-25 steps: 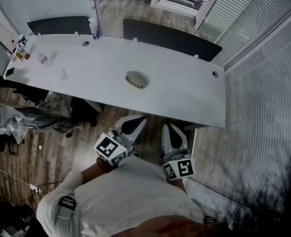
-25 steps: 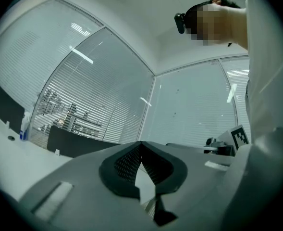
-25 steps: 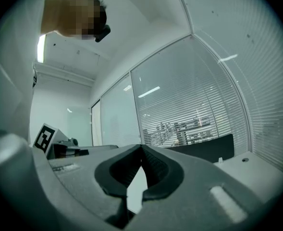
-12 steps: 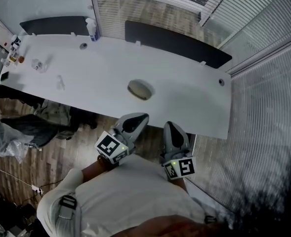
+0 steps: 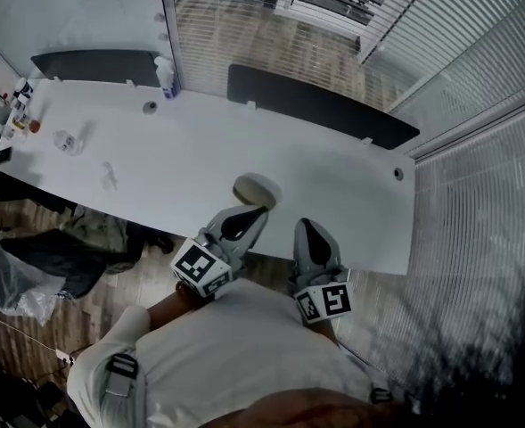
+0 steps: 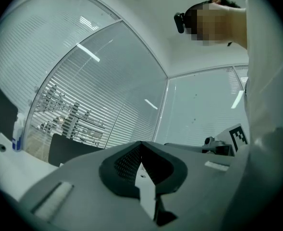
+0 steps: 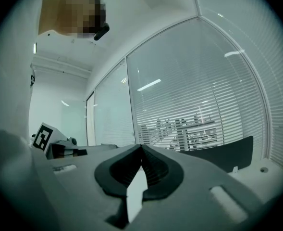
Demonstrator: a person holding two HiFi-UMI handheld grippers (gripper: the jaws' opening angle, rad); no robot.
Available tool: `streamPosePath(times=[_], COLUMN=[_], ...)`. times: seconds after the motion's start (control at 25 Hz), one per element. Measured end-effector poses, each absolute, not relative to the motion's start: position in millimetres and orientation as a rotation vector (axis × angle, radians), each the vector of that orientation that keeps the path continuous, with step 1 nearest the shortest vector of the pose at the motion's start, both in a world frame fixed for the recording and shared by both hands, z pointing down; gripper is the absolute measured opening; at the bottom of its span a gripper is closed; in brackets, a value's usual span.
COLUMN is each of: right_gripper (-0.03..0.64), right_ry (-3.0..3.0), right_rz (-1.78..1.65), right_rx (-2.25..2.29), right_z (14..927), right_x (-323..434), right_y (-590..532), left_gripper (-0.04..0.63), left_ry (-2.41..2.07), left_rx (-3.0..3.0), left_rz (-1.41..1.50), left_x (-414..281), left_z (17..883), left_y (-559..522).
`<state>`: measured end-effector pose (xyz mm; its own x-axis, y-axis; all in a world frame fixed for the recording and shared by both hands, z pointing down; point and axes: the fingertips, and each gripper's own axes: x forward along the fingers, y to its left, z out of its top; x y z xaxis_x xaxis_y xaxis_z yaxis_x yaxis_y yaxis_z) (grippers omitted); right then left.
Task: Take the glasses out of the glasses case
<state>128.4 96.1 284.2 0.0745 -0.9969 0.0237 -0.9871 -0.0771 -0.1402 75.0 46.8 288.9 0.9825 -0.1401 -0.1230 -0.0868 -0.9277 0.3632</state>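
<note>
The glasses case (image 5: 255,189), a closed grey oval, lies on the white table (image 5: 333,194) near its front edge. My left gripper (image 5: 258,211) is shut and empty, its tips just short of the case at the table's edge. To the right of it my right gripper (image 5: 305,226) is also shut and empty, over the table's front edge. Both gripper views look level across the room, so the case is hidden in them. The left gripper (image 6: 141,144) and the right gripper (image 7: 141,147) each show their jaws closed together. No glasses are visible.
A bottle (image 5: 166,56) stands at the table's back edge. Small items (image 5: 17,105) and a clear object (image 5: 64,141) sit at its left end. Dark panels (image 5: 320,105) line the far side. Slatted glass walls surround the table. Bags (image 5: 21,275) lie on the floor at left.
The person has stepped toward the table. Both shut grippers have come forward from over the floor to the table's front edge, and the case now lies just ahead of the left one.
</note>
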Motion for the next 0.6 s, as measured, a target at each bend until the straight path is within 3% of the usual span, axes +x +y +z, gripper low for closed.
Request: streamPosePath(times=[0.6], right_gripper=[0.000], right_ry=[2.071], right_rz=[-0.138], right_rx=[-2.205], right_z=[279], right_x=[150], right_y=[78], left_gripper=[0.003], left_ry=[-0.198], left_rx=[2.815], left_rz=[-0.185], left_x=[93], left_z=[276], left_y=[27])
